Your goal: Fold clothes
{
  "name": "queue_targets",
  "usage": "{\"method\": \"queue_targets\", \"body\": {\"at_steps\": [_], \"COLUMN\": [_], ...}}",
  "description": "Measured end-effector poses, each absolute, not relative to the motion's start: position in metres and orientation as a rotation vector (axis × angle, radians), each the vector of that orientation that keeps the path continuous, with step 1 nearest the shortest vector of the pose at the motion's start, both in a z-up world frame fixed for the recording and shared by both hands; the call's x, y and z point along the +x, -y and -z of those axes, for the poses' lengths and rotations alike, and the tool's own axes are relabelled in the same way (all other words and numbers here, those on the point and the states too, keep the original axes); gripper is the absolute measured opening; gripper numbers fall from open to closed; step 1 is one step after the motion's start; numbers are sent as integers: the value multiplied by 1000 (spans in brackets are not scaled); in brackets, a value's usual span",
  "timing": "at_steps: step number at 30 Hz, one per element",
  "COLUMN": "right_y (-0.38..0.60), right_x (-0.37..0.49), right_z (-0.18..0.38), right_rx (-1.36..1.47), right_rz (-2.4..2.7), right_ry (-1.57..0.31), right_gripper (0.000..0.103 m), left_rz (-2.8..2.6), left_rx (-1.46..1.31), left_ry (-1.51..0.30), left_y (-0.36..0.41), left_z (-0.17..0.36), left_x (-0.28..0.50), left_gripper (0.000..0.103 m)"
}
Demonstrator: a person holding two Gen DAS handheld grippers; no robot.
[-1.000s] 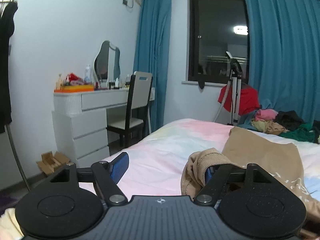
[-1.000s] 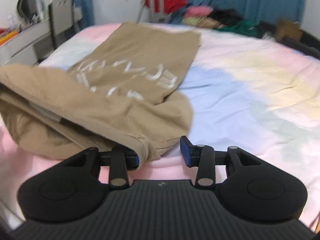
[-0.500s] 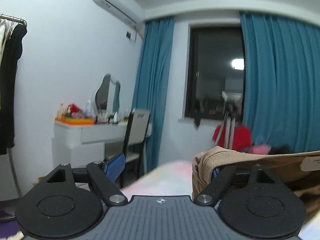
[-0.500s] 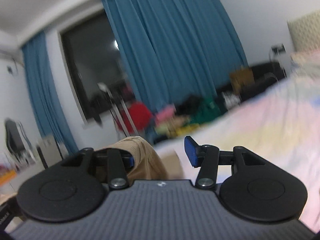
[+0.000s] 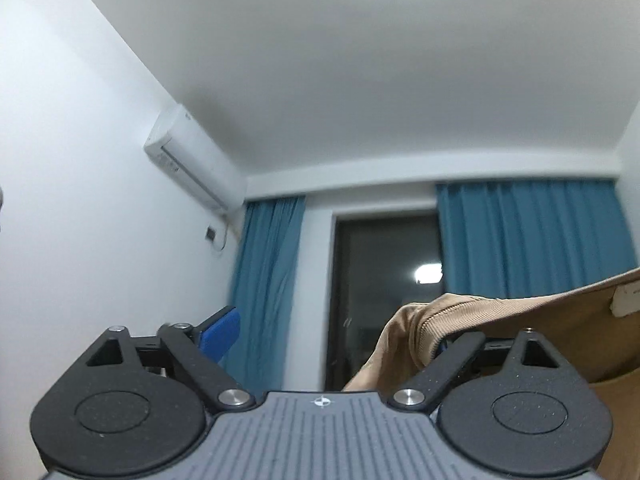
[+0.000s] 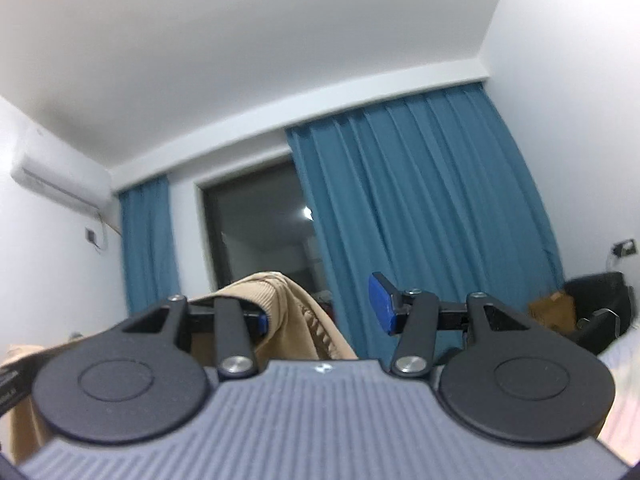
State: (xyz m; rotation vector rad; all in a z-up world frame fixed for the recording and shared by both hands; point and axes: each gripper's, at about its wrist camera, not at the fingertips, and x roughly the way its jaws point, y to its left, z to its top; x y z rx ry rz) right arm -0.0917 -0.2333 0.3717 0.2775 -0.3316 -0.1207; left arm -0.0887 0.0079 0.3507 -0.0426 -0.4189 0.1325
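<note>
From where I sit, both wrist views are evenly lit and fairly bright, with soft, cool light spread across the ceiling (image 5: 360, 80) and no hard shadows. The window (image 5: 384, 296) is dark, with one small white glare spot reflected on the glass towards its right edge. Around that window the fisheye bends the wall lines, and the far corners go black. The right wrist view is softer, slightly smeared; its curtain (image 6: 424, 216), right of the window, looks blurred.
</note>
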Motion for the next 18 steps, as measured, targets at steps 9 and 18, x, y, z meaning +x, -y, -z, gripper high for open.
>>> {"method": "queue_targets", "body": {"at_steps": [9,18], "right_y": [248,265], "right_x": [-74,82], "right_z": [-437,-351], "right_rx": [209,200], "right_rz": [116,146], "right_ry": [282,2], "right_gripper": [51,51], "left_rz": [-66,-62], "left_rx": [67,92], "left_ry": [399,141], "left_y": [8,17], "left_z": [-417,-334], "left_x": [-64,122], "left_gripper": [97,97]}}
